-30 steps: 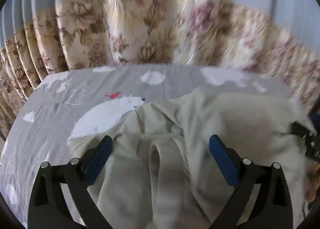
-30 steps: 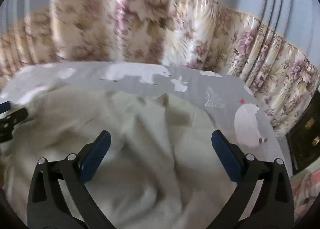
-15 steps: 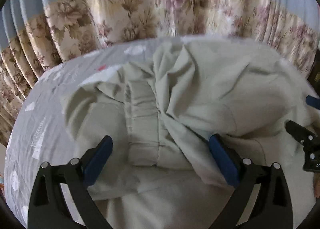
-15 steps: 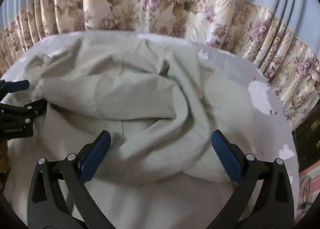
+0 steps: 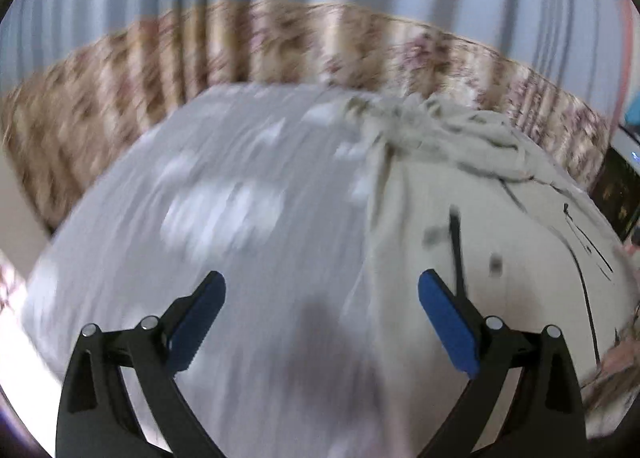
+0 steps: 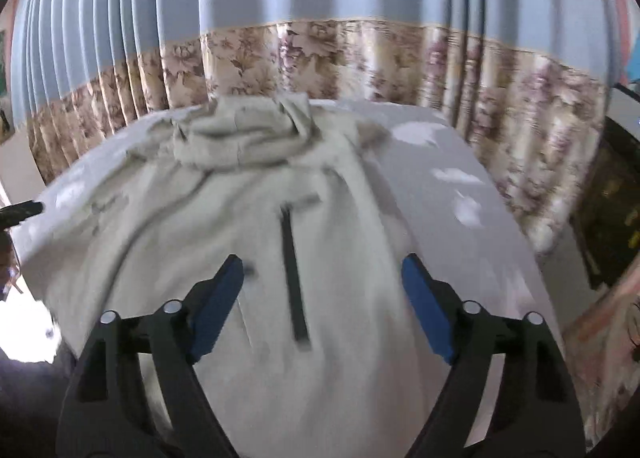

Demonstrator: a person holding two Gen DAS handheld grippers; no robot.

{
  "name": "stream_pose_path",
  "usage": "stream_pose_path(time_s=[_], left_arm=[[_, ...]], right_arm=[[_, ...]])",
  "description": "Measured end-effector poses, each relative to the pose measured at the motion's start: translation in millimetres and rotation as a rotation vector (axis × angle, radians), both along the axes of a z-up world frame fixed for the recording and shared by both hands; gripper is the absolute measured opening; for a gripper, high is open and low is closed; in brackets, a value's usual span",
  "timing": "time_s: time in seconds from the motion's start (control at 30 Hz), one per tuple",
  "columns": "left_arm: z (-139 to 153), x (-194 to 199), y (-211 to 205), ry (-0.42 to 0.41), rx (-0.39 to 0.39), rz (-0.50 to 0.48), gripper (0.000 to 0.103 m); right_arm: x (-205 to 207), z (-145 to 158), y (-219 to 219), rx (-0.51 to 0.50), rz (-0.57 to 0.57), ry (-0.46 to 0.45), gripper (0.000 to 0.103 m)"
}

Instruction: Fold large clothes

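A large pale cream garment point(image 6: 248, 242) with a dark zipper point(image 6: 294, 278) lies spread on the bed, its far end bunched near the curtain. In the left wrist view the garment point(image 5: 500, 238) fills the right side. My right gripper point(image 6: 322, 298) is open and empty, held over the garment's near part above the zipper. My left gripper point(image 5: 322, 318) is open and empty, over the grey bedsheet point(image 5: 240, 217) at the garment's left edge. The left view is motion-blurred.
The bed has a grey sheet with white animal prints point(image 6: 460, 185). A blue curtain with a floral lower band point(image 6: 360, 53) hangs behind the bed. Dark furniture point(image 6: 608, 209) stands to the right of the bed.
Both grippers have pulled back toward the near end of the bed. The garment now lies stretched out lengthwise with its zipper showing; before it was crumpled under the grippers. The left gripper swung left.
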State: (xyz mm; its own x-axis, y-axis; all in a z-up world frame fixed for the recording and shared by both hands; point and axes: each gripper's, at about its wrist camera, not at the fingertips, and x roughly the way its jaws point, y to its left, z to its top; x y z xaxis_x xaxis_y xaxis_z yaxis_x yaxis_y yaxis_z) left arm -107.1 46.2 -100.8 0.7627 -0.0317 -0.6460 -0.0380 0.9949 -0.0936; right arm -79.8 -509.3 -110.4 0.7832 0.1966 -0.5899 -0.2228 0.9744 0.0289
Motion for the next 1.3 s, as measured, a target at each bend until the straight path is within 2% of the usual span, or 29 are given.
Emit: stream_pose_path(time_s=[0.07, 0.13, 0.17, 0.27, 0.37, 0.4, 0.47, 0.53, 0.6, 0.67, 0.73, 0.97, 1.03, 1.13, 1.2, 1.3], left_arm=[[-11.4, -36.6, 2.2, -0.036, 0.017, 0.046, 0.097], [-21.4, -55.5, -3.6, -0.04, 0.092, 0.076, 0.097], [-23.2, -65.5, -9.7, -0.057, 0.116, 0.055, 0.097], [-20.4, -77.3, -24.2, -0.099, 0.16, 0.007, 0.097], [-21.6, -72.2, -26.4, -0.088, 0.131, -0.002, 0.097], [-23.4, -69.2, -24.5, -0.071, 0.095, 0.0, 0.097], [-27.3, -65.9, -22.6, -0.052, 0.041, 0.006, 0.097], [-30.6, -62.0, -26.5, -0.037, 0.037, -0.014, 0.097], [-32.8, -60.5, -30.2, -0.03, 0.036, -0.028, 0.097], [-35.8, -58.8, -33.1, -0.018, 0.022, -0.044, 0.097], [-36.7, -59.7, -36.5, -0.022, 0.012, -0.052, 0.097], [-35.3, -64.6, -44.4, -0.015, -0.023, -0.115, 0.095], [-32.5, -65.8, -47.8, -0.022, -0.02, -0.128, 0.086], [-28.3, -69.2, -56.3, -0.041, -0.017, -0.158, 0.083], [-26.6, -71.3, -64.5, -0.048, -0.003, -0.179, 0.075], [-22.5, -76.3, -75.2, -0.07, 0.029, -0.22, 0.076]], right_arm=[[-21.5, -11.0, -13.0, 0.019, -0.031, 0.014, 0.075], [-34.2, -21.9, -28.1, 0.085, -0.071, 0.04, 0.065], [-38.9, -26.8, -32.2, 0.086, -0.087, 0.05, 0.06], [-47.6, -40.8, -34.8, 0.043, -0.125, 0.074, 0.057], [-57.6, -48.6, -37.1, 0.05, -0.145, 0.067, 0.056], [-60.0, -52.2, -38.9, 0.057, -0.156, 0.07, 0.055], [-62.2, -61.5, -41.8, 0.06, -0.172, 0.086, 0.049], [-66.4, -64.4, -42.3, 0.059, -0.17, 0.067, 0.047], [-67.2, -62.2, -40.8, 0.072, -0.168, 0.054, 0.035], [-67.6, -57.6, -36.3, 0.067, -0.152, 0.04, 0.016], [-66.3, -50.8, -28.7, 0.06, -0.118, 0.032, 0.011], [-54.8, -39.8, -19.1, 0.055, -0.083, 0.028, 0.01], [-52.8, -39.3, -20.4, 0.07, -0.083, 0.026, 0.01], [-51.2, -38.5, -19.7, 0.074, -0.08, 0.028, 0.01], [-51.3, -37.9, -20.4, 0.077, -0.078, 0.028, 0.011], [-51.7, -36.8, -23.3, 0.093, -0.082, 0.028, 0.012]])
